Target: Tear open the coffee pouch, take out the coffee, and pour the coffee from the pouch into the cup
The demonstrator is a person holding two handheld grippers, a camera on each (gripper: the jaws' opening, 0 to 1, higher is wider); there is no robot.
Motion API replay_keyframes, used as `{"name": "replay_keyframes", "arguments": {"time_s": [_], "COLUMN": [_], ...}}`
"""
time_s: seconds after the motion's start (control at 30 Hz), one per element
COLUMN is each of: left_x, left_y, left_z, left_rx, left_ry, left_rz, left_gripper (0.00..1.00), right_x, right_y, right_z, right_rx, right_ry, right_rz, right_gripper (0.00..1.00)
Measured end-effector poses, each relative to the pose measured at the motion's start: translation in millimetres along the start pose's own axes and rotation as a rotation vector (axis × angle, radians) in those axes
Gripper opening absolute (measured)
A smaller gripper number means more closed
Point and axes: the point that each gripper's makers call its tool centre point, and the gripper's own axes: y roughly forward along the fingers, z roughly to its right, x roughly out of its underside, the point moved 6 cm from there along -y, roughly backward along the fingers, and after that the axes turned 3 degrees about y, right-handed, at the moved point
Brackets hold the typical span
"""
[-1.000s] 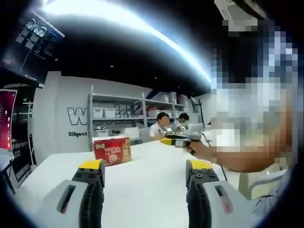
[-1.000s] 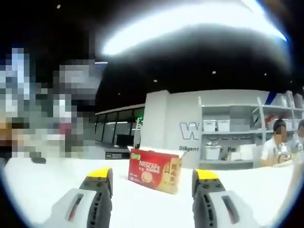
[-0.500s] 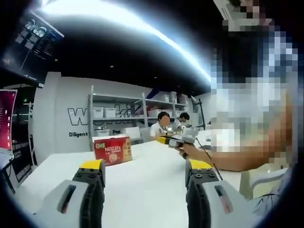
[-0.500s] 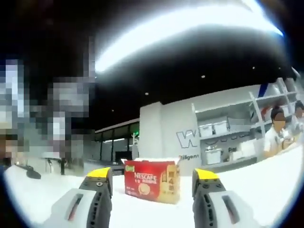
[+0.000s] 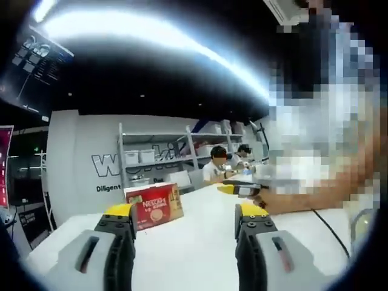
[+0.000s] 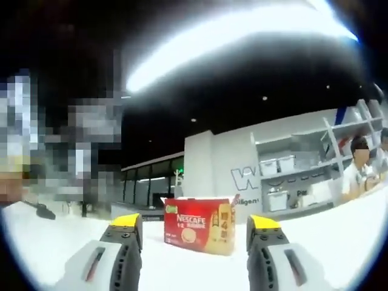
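Observation:
A red Nescafe coffee box [image 5: 154, 205] stands on the white table [image 5: 194, 248], just beyond and between the jaws of my left gripper [image 5: 185, 211], which is open and holds nothing. From the right of the left gripper view, a hand holds my right gripper [image 5: 237, 189] low over the table, to the right of the box. In the right gripper view the same box [image 6: 199, 225] stands upright straight ahead, its top flaps raised. My right gripper [image 6: 195, 222] is open and empty, with the box some way past its yellow tips.
Shelves with white bins [image 5: 151, 159] line the far wall. Two people sit at the table's far end [image 5: 219, 167]. A black cable [image 5: 328, 225] runs over the table at the right. A dark object [image 6: 40, 211] lies at the left.
Both views have shifted with the hands; the box now sits lower and nearer the left jaws. Both grippers remain open and the box has not moved.

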Motion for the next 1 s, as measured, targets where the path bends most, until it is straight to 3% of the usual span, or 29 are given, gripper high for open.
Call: {"name": "replay_keyframes", "arguments": {"time_s": [0.2, 0.33, 0.5, 0.7, 0.8, 1.0], "left_x": [-8.9, -10.1, 5.8, 23.2, 34.4, 50.5], "left_y": [34, 52, 77, 97, 99, 110], "left_z": [-29.6, -45.1, -61.5, -75.1, -78.6, -90.5], "left_rx": [0.024, 0.033, 0.045, 0.017, -0.012, -0.021], "left_ry": [-0.045, -0.066, -0.084, -0.053, -0.083, -0.085], "left_rz": [0.058, 0.068, 0.019, 0.021, -0.015, -0.013], "left_gripper": [0.56, 0.58, 0.61, 0.66, 0.53, 0.68], "right_x": [3.4, 4.7, 6.0, 6.8, 8.5, 6.8], "right_y": [1, 3, 4, 2, 2, 0], "right_z": [3, 2, 3, 5, 5, 8], "right_rx": [-0.002, -0.006, -0.007, 0.0, 0.002, 0.013], "right_ry": [-0.018, -0.004, 0.002, 0.011, 0.016, 0.013], "right_rz": [0.0, -0.005, -0.004, -0.003, -0.01, -0.007], "right_gripper": [0.69, 0.69, 0.68, 0.68, 0.68, 0.68]}}
